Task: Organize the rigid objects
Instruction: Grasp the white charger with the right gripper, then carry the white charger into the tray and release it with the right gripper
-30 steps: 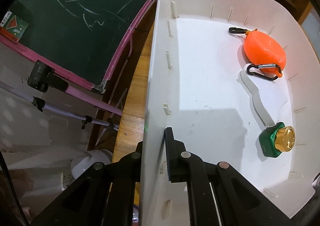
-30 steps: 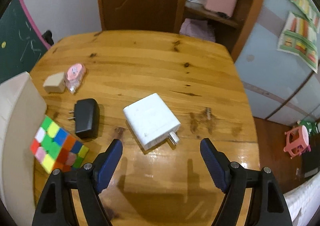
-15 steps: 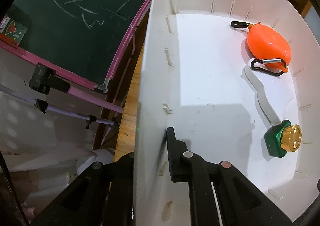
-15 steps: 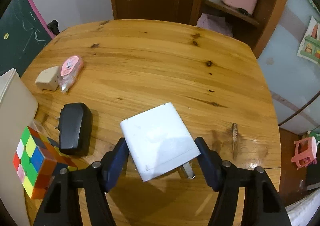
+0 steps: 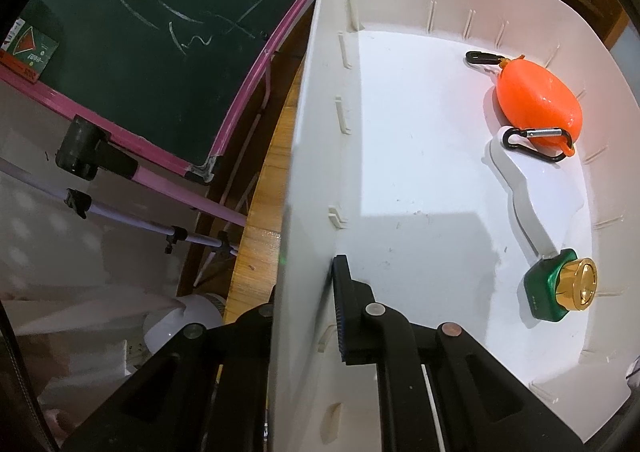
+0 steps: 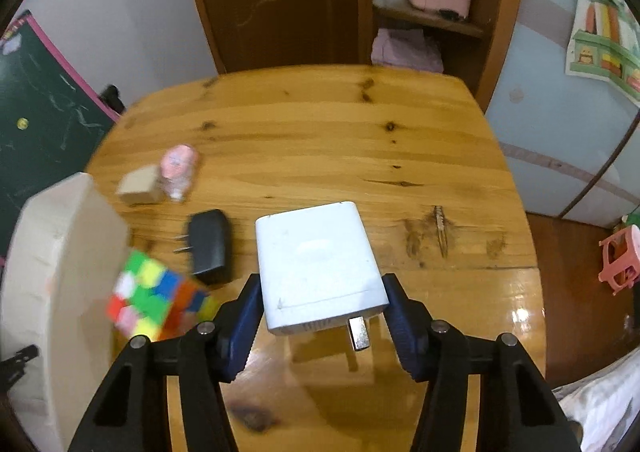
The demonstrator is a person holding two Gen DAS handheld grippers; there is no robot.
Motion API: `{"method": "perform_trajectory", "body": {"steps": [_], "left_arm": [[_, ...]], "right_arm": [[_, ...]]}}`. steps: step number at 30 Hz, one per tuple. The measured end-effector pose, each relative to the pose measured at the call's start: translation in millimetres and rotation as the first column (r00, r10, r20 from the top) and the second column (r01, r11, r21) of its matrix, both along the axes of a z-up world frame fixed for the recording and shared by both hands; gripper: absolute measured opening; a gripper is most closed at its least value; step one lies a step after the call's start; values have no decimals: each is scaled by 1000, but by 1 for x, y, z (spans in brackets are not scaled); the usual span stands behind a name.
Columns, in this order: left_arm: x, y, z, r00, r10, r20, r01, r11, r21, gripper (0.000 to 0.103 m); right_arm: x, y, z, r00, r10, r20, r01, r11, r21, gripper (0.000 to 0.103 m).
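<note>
Wooden round table [image 6: 320,140] in a small room, door and shelf behind, chalkboard [image 5: 152,36] off at 9 o'clock. Left to right:

My left gripper [image 5: 304,312] is pinched tight on the near side wall of the white bin [image 5: 304,180], one finger inside, one outside. I read that as bracing the bin so it doesn't slide while the other hand loads it. It points steeply down at the wall. Inside the bin already: orange pouch [image 5: 536,96] with carabiners at 1 o'clock, green-and-gold bottle [image 5: 560,290] at 3 o'clock, both against the far wall, so the floor near my finger is free for the next drop.

Right view: the bin wall shows at 9 o'clock, the colour cube [image 6: 154,292] just beside it, the black adapter [image 6: 210,244] a bit further in. The beige block [image 6: 140,186] and pink wrapped item [image 6: 178,168] touch each other at 10 o'clock. All four still sit out on the table.

My right gripper [image 6: 320,312] has just been closing, and both blue pads now press the sides of the white charger [image 6: 316,268], prongs toward the camera. Grip sits at the plug end, the body sticking forward. The charger looks lifted clear, judging by the shadow under it. The gripper is angled down and forward. My guess at the next step: swing toward 9 o'clock and over the bin wall. The off-centre hold could let the charger pivot.
</note>
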State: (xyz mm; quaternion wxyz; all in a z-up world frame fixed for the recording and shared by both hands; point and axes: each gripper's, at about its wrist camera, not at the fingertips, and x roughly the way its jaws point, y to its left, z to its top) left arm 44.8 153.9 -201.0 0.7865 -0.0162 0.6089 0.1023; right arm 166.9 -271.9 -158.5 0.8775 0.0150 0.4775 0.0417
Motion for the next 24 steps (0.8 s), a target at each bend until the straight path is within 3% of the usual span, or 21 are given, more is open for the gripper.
{"method": "perform_trajectory", "body": {"steps": [13, 19, 24], "left_arm": [[-1, 3, 1, 1000, -2, 23, 2, 1000, -4, 11], [-2, 4, 1, 1000, 6, 28, -6, 1000, -8, 11], [-2, 5, 0, 1000, 9, 30, -8, 1000, -11, 11]], "right_arm": [[-80, 83, 115, 961, 180, 209, -191, 981, 33, 58], [-95, 138, 139, 920, 294, 259, -313, 949, 34, 58], [-90, 185, 137, 893, 376, 248, -398, 916, 43, 58]]}}
